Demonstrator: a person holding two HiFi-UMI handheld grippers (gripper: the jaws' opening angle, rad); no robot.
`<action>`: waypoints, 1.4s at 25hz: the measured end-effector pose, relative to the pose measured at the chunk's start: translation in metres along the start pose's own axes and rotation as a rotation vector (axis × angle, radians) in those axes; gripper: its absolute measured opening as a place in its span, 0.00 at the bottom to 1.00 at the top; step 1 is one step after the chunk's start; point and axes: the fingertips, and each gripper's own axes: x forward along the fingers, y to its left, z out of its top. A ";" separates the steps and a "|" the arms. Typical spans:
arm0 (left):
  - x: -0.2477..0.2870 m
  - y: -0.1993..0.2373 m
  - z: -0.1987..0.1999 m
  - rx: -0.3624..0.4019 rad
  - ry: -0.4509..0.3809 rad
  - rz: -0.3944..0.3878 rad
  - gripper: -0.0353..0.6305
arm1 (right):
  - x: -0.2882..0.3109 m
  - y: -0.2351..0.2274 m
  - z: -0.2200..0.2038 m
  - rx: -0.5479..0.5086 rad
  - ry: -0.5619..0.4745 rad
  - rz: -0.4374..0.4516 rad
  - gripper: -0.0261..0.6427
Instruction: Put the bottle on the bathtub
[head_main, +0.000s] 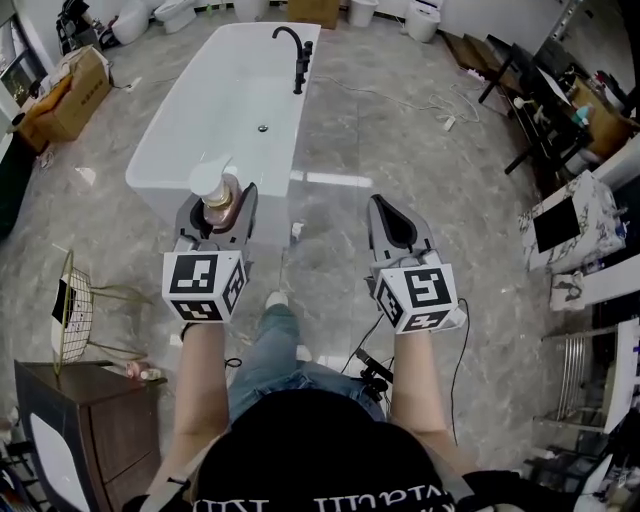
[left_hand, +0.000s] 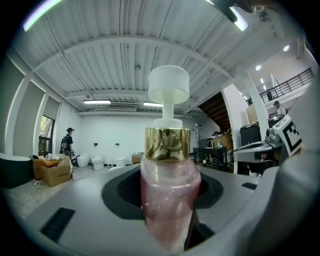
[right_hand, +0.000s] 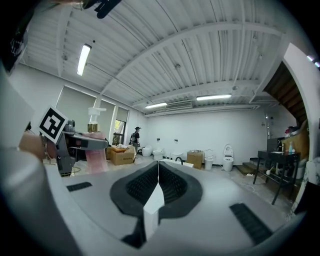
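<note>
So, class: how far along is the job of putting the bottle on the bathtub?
Done: the bottle has been picked up and is clamped upright in the left gripper. In hand: it is held near the close end of the bathtub, apparently not resting on it yet. Left: set it down on the bathtub and open the gripper. The right gripper is shut on nothing and takes no part.

Grey marble floor (head_main: 420, 180) runs through the whole room, and a white cable with a power strip (head_main: 448, 123) lies loose on it near a cluttered black table (head_main: 540, 110) on the right. Over on the left sit an open cardboard box (head_main: 75, 95), a gold wire rack (head_main: 72, 318) and, just beside that, a dark wooden cabinet (head_main: 85, 420). By the far wall a person (left_hand: 66, 142) stands near some white toilets (left_hand: 83, 161).
</note>
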 end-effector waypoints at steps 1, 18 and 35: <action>0.008 0.002 -0.003 -0.004 0.004 -0.003 0.37 | 0.005 -0.003 -0.003 -0.001 0.007 -0.002 0.06; 0.171 0.065 -0.063 -0.063 0.098 -0.099 0.37 | 0.159 -0.049 -0.056 0.010 0.170 -0.029 0.06; 0.310 0.105 -0.207 -0.144 0.336 -0.182 0.37 | 0.267 -0.062 -0.153 0.104 0.403 -0.025 0.06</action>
